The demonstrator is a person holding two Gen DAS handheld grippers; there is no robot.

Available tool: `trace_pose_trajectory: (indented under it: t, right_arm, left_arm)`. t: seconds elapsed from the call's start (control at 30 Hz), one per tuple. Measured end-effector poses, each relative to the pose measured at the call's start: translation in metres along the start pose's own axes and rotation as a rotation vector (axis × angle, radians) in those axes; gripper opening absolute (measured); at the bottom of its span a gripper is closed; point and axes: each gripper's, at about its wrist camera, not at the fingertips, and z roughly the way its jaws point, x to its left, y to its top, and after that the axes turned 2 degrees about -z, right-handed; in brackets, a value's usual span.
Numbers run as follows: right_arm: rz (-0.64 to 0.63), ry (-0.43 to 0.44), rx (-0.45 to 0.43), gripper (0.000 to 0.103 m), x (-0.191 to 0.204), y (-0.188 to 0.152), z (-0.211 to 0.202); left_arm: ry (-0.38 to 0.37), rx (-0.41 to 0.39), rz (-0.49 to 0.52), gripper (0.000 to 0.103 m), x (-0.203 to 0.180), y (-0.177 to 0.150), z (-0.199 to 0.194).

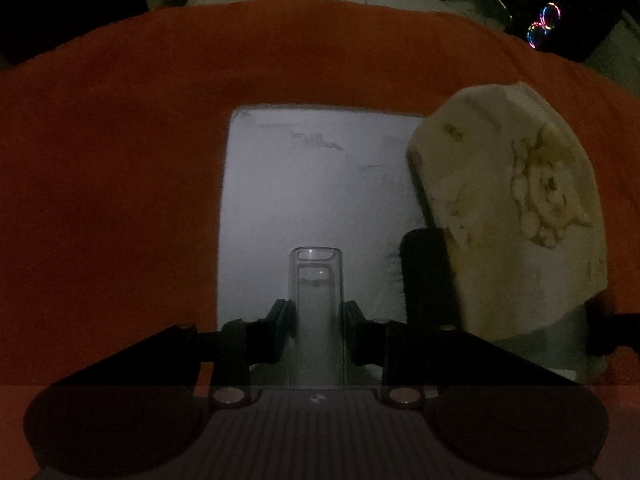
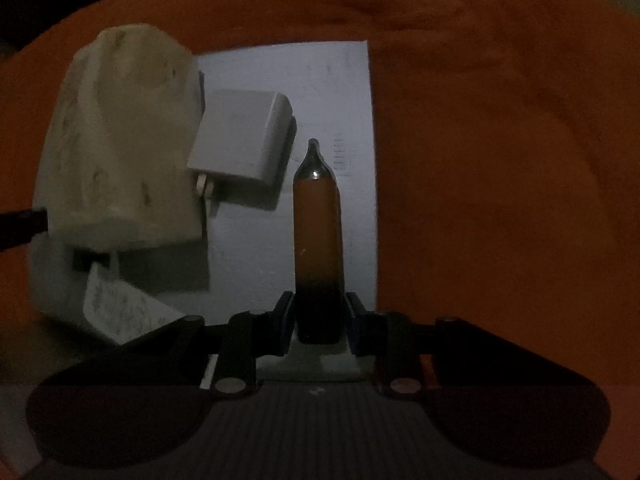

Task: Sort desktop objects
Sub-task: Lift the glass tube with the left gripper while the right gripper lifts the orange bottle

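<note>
My left gripper point(image 1: 316, 312) is shut on a clear plastic cap point(image 1: 316, 280), which sticks out forward between the fingers. It hangs over a white sheet point(image 1: 300, 180). In the right wrist view my right gripper point(image 2: 318, 316) is shut on an orange pen-like tube point(image 2: 318, 232) with a bare silvery pointed tip. That tube points away from me over the same white sheet point(image 2: 260, 264). Neither gripper shows in the other's view.
An orange cloth point(image 1: 120, 160) covers the table. A cream printed pouch-like object point(image 1: 512, 200) point(image 2: 120, 152) rises at the sheet's edge, with a dark item point(image 1: 428, 276) beside it. A white charger block point(image 2: 240, 136) and a printed paper slip point(image 2: 116, 312) lie on the sheet.
</note>
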Motion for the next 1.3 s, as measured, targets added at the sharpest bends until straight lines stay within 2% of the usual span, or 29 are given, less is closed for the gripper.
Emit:
trace_pose_trajectory:
  t: [0.03,0.1,0.13,0.37,0.47,0.53,0.57,0.6,0.63,0.97,1.3]
  right_arm:
    - [-0.004,0.002,-0.002,0.033,0.000,0.002,-0.001]
    - [-0.006,0.010,-0.004,0.039,0.001,0.008,-0.001]
    - [-0.001,0.007,-0.009,0.040,0.001,0.011,-0.001]
    - [-0.016,-0.030,-0.015,0.041,0.008,0.022,0.008]
    - [-0.018,-0.056,0.005,0.041,0.011,0.021,0.014]
    - [-0.024,-0.067,-0.002,0.041,0.013,0.020,0.015]
    - [-0.026,-0.079,-0.015,0.040,0.013,0.019,0.014]
    - [-0.031,-0.096,-0.028,0.030,0.015,0.018,0.014]
    - [-0.037,-0.114,-0.036,0.028,0.015,0.017,0.014]
    - [0.031,-0.093,-0.083,0.027,0.012,0.012,0.001]
    - [0.104,-0.036,-0.194,0.027,0.009,0.012,-0.046]
  left_arm:
    - [-0.002,0.008,-0.014,0.027,0.004,0.001,0.000]
    - [-0.026,0.014,-0.031,0.040,0.008,0.001,-0.001]
    - [-0.033,0.009,-0.035,0.042,0.010,0.000,-0.003]
    - [-0.040,0.031,0.013,0.043,0.012,-0.010,-0.001]
    - [-0.045,0.024,0.021,0.043,0.011,-0.015,0.000]
    - [-0.041,0.015,0.047,0.028,0.006,-0.018,0.000]
    - [-0.039,0.011,0.060,0.025,0.004,-0.018,0.000]
    - [-0.036,0.006,0.067,0.025,0.002,-0.019,0.000]
    - [-0.033,0.002,0.063,0.025,0.002,-0.020,-0.001]
    - [-0.064,-0.040,0.012,0.025,0.002,-0.017,-0.008]
    - [-0.122,-0.118,-0.056,0.025,0.014,-0.023,-0.047]
